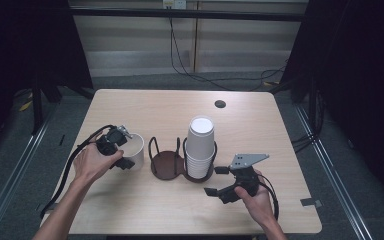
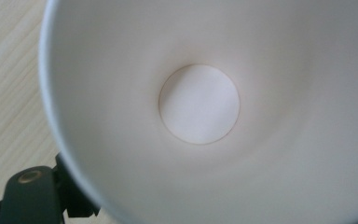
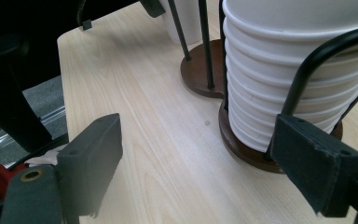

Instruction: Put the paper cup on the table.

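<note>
A single white paper cup [image 1: 136,150] stands at the table's left. My left gripper [image 1: 125,148] is shut on it, one jaw on each side. The left gripper view looks straight into the cup [image 2: 200,105], and one black finger [image 2: 28,196] presses its outer wall at the bottom left. A dark two-ring cup holder [image 1: 166,165] sits mid-table. Its left ring is empty and its right ring holds a stack of upturned white cups [image 1: 200,145]. My right gripper [image 1: 216,180] is open just right of and in front of the stack [image 3: 298,70], holding nothing [image 3: 205,168].
A round black cable hole [image 1: 220,104] lies near the table's far edge. A small piece of tape [image 1: 310,202] sits by the right front corner. Black cables run across the floor behind the table [image 1: 130,100], and dark curtains hang on both sides.
</note>
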{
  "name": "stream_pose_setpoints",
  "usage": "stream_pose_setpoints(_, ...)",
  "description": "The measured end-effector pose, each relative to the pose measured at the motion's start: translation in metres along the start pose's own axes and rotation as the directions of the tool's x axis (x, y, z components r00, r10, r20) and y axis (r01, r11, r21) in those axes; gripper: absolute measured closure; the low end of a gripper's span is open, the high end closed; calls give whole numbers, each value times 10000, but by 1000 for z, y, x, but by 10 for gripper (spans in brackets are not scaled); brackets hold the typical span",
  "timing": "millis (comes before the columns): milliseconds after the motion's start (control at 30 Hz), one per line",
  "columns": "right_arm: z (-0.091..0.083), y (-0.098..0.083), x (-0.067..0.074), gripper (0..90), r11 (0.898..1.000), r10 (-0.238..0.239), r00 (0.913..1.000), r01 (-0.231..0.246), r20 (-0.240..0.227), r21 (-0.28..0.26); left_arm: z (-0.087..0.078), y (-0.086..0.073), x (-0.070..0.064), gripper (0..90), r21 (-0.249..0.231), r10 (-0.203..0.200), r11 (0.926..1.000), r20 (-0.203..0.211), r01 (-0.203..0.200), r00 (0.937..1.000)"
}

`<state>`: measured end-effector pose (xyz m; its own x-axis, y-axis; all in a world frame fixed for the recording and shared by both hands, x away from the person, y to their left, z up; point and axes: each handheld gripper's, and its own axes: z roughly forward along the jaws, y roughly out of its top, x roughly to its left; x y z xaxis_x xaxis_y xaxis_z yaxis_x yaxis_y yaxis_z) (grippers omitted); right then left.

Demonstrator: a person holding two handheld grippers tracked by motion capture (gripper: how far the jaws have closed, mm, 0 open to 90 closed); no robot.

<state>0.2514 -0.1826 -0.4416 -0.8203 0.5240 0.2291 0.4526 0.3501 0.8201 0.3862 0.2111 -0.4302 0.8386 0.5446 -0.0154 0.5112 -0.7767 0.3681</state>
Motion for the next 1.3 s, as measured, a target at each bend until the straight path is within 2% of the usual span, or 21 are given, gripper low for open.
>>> stream_pose_setpoints(67, 0, 0, 0, 163, 10000, 5, 10000, -5, 10, -5, -4, -4, 1, 158, -415, -214, 9989, 133, 220, 9997)
stream_pose_setpoints(100, 0, 0, 0, 163, 10000, 9, 10000, -9, -11, -16, -7, -7, 1, 158, -588, -314, 9978, 48, 317, 9995)
stream_pose_setpoints(267, -1, 0, -1, 163, 9999, 67, 10000, -67, 13, -100, -12, -19, 2, 159, -1013, -545, 9933, 197, 563, 9983)
stream_pose_setpoints(333, -1, 0, -1, 162, 9999, 101, 9999, -101, 14, -116, -14, -24, -1, 160, -1085, -682, 9918, 19, 680, 9977)
stream_pose_setpoints(367, -1, 0, -1, 162, 9999, 104, 9999, -104, 16, -116, -15, -26, -1, 159, -1194, -676, 9905, 116, 685, 9976)
stream_pose_setpoints(400, -1, 0, 0, 162, 9999, 96, 9999, -96, 28, -108, -16, -29, -1, 161, -1498, -852, 9846, 417, 905, 9955)
stream_pose_setpoints(467, -1, 0, 0, 162, 9999, 74, 10000, -74, -3, -99, -18, -35, -2, 179, -1863, -1180, 9739, 738, 1299, 9903)
stream_pose_setpoints(567, -1, -1, -1, 162, 9999, 104, 9999, -103, 30, -82, -18, -43, -4, 185, -2144, -1439, 9643, 685, 1554, 9872)
stream_pose_setpoints(633, -1, -1, -1, 162, 9999, 109, 9999, -108, 44, -87, -18, -47, -5, 187, -2203, -1387, 9634, 776, 1527, 9873)
stream_pose_setpoints(700, -2, -1, -1, 162, 9999, 91, 9999, -90, 77, -97, -19, -51, -9, 192, -2383, -1409, 9589, 715, 1541, 9874)
stream_pose_setpoints(800, -3, -1, -1, 162, 9998, 150, 9998, -148, 110, -133, -23, -56, -14, 192, -2896, -1482, 9414, 1049, 1728, 9834)
stream_pose_setpoints(833, -3, -1, -1, 162, 9998, 159, 9998, -158, 104, -147, -24, -57, -15, 192, -2985, -1456, 9389, 1074, 1716, 9835)
stream_pose_setpoints(867, -3, -1, -1, 162, 9998, 161, 9998, -160, 116, -146, -25, -59, -17, 193, -3104, -1520, 9332, 1154, 1810, 9816)
stream_pose_setpoints(933, -3, -1, -1, 162, 9998, 159, 9998, -158, 109, -129, -27, -62, -20, 208, -3242, -1538, 9286, 1068, 1806, 9823)
stream_pose_setpoints(1000, -3, -1, -1, 162, 9997, 180, 9998, -178, 114, -141, -29, -65, -24, 228, -3469, -1559, 9206, 942, 1792, 9833)
stream_pose_setpoints(1067, -3, -1, -1, 162, 9997, 187, 9998, -186, 114, -155, -31, -68, -27, 229, -3705, -1528, 9110, 1042, 1810, 9827)
stream_pose_setpoints(1100, -3, -1, -1, 162, 9997, 187, 9998, -185, 118, -173, -32, -69, -30, 230, -3764, -1508, 9087, 1074, 1806, 9827)
stream_pose_setpoints(1133, -3, -1, -1, 162, 9996, 192, 9998, -190, 114, -186, -33, -71, -32, 232, -3762, -1468, 9097, 1051, 1759, 9836)
stream_pose_setpoints(1167, -3, -1, -2, 162, 9996, 193, 9997, -191, 124, -200, -34, -72, -33, 232, -3836, -1459, 9062, 1115, 1780, 9830)
stream_pose_setpoints(1200, -3, -1, -2, 162, 9996, 204, 9997, -201, 125, -206, -35, -74, -35, 232, -3959, -1390, 9005, 1294, 1796, 9818)
stream_pose_setpoints(1300, -3, -1, -2, 162, 9995, 209, 9997, -206, 126, -253, -38, -77, -41, 232, -4240, -1288, 8877, 1449, 1792, 9810)
